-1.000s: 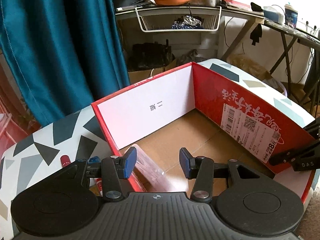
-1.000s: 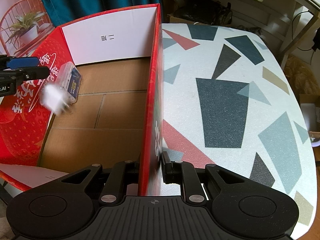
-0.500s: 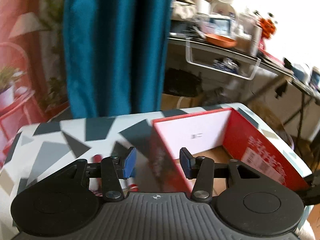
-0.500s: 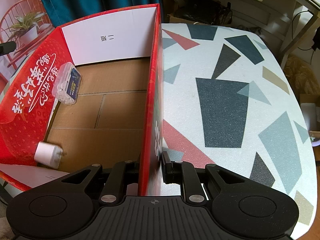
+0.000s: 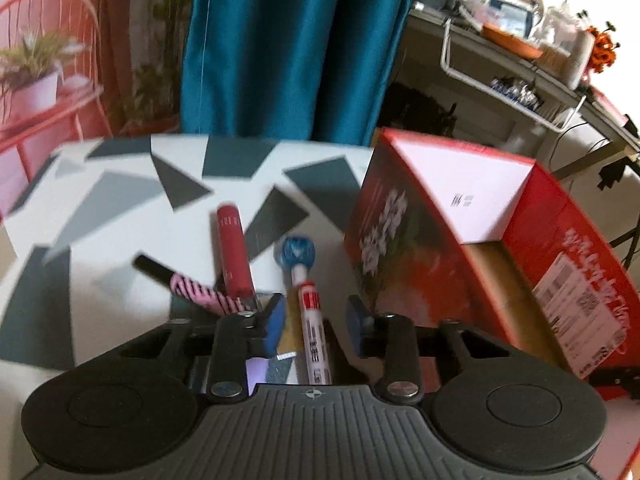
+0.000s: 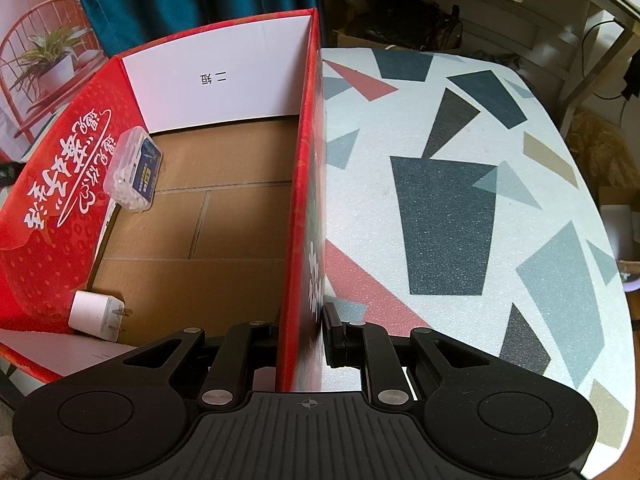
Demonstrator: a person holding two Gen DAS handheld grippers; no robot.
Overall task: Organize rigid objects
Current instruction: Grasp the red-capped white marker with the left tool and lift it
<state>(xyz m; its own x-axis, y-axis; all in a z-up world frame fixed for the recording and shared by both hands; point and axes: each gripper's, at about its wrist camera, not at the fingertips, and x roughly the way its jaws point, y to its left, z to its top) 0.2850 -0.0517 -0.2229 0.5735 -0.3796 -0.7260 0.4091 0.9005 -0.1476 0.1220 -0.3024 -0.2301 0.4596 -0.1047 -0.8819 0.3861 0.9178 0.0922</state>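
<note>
Left tongs [image 5: 316,320] spread wide, empty, over a white marker with red label [image 5: 312,336] lying on the patterned bench [image 5: 120,200]. Right tongs [image 6: 300,332] pinch the red cardboard box's wall [image 6: 304,200]. Inside: white plug charger [image 6: 96,316] near, clear plastic case [image 6: 134,168] farther. Red tube [image 5: 232,252], blue-capped pen [image 5: 296,256] beyond marker.

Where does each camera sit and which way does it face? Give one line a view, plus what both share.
Left wrist: rides the open left gripper, facing pens on the table beside the red box; own fingers show.
Right wrist: rides the right gripper, shut on the box wall, looking along it; own fingers show.
Shared: the red box and patterned table.
</note>
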